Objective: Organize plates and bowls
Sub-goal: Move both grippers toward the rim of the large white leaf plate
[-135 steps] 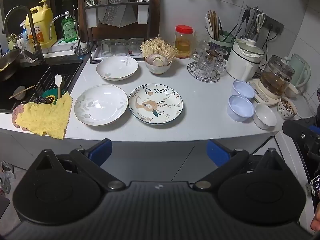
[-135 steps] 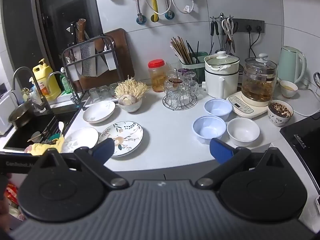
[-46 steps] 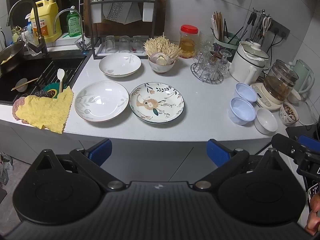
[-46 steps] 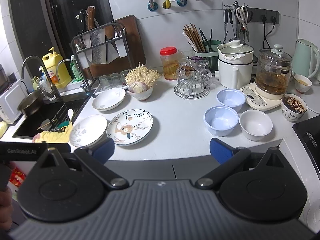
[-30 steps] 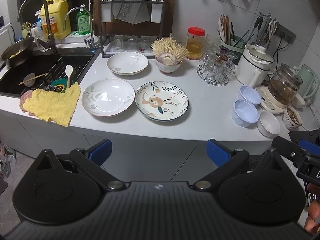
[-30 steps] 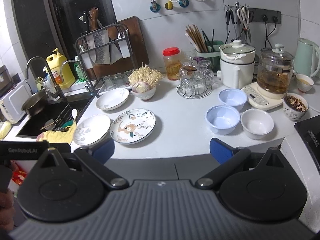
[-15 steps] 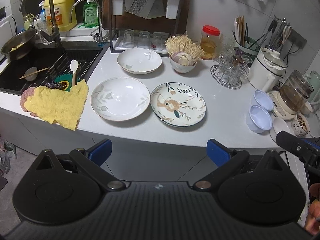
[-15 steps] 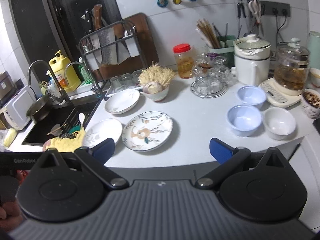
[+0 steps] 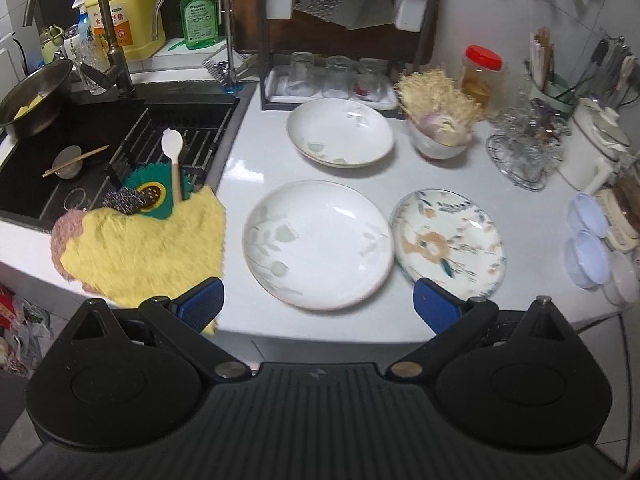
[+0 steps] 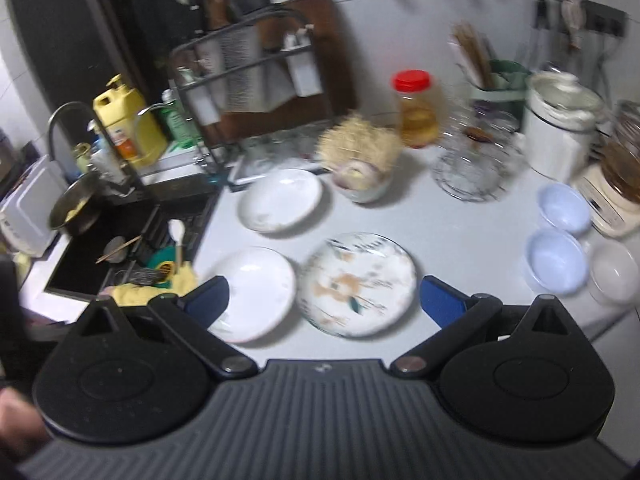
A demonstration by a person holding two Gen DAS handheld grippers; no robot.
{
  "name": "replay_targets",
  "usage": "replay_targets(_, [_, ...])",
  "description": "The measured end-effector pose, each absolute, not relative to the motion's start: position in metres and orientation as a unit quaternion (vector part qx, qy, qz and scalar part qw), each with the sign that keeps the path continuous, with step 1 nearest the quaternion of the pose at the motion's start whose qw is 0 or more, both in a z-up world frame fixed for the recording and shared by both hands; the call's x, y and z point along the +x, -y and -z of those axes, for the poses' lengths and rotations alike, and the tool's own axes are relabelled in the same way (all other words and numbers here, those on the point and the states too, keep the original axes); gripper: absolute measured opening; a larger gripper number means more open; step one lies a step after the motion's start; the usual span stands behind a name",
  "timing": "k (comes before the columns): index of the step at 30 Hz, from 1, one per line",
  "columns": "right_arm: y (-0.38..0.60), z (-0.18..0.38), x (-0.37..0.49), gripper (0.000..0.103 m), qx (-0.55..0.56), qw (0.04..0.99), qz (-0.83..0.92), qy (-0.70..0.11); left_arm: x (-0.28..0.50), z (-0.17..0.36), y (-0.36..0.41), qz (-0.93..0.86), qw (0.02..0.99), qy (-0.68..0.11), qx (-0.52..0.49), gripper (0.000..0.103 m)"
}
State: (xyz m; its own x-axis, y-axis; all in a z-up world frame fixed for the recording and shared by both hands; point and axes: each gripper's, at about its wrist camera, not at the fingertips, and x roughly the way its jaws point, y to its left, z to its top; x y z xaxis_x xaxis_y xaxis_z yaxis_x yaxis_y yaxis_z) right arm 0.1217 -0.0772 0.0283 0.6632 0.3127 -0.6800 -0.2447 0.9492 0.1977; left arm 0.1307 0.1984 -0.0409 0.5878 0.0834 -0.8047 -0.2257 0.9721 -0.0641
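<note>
Three plates lie on the white counter (image 9: 240, 168): a white leaf-print plate (image 9: 318, 243) at the front, a floral plate (image 9: 448, 240) to its right, and another white plate (image 9: 340, 132) behind. Two pale blue bowls (image 9: 587, 258) and a white bowl (image 9: 622, 282) sit at the right edge. My left gripper (image 9: 318, 305) is open and empty, just short of the front white plate. My right gripper (image 10: 324, 300) is open and empty, hovering before the floral plate (image 10: 362, 282) and the white plate (image 10: 256, 292). The blue bowls (image 10: 556, 264) show right in the blurred right wrist view.
A sink (image 9: 80, 152) with a dish rack, spoon and yellow cloth (image 9: 144, 248) is at left. A knife rack with glasses (image 9: 332, 76), a bowl of enoki mushrooms (image 9: 438, 136), a red-lidded jar (image 9: 482, 76), a wire glass holder (image 9: 520, 152) and kettles stand behind.
Both grippers have moved forward and down toward the counter. The plates now appear larger and closer. The right wrist view has swung left and is blurred by motion.
</note>
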Motion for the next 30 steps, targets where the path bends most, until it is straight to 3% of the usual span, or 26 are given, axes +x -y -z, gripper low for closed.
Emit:
replay_targets(8, [0.033, -0.036, 0.179, 0.103, 0.027, 0.879, -0.173, -0.443, 0.188, 0.082, -0.251, -0.132, 0.881, -0.454, -0.03, 0.102])
replay_targets(17, [0.002, -0.007, 0.2, 0.103, 0.005, 0.845, -0.188, -0.501, 0.192, 0.123, -0.255, -0.132, 0.875, -0.462, -0.053, 0.102])
replay_targets(30, [0.008, -0.04, 0.218, 0.103, -0.003, 0.864, -0.18, -0.471, 0.211, 0.117, -0.246, -0.138, 0.876, -0.46, -0.036, 0.102])
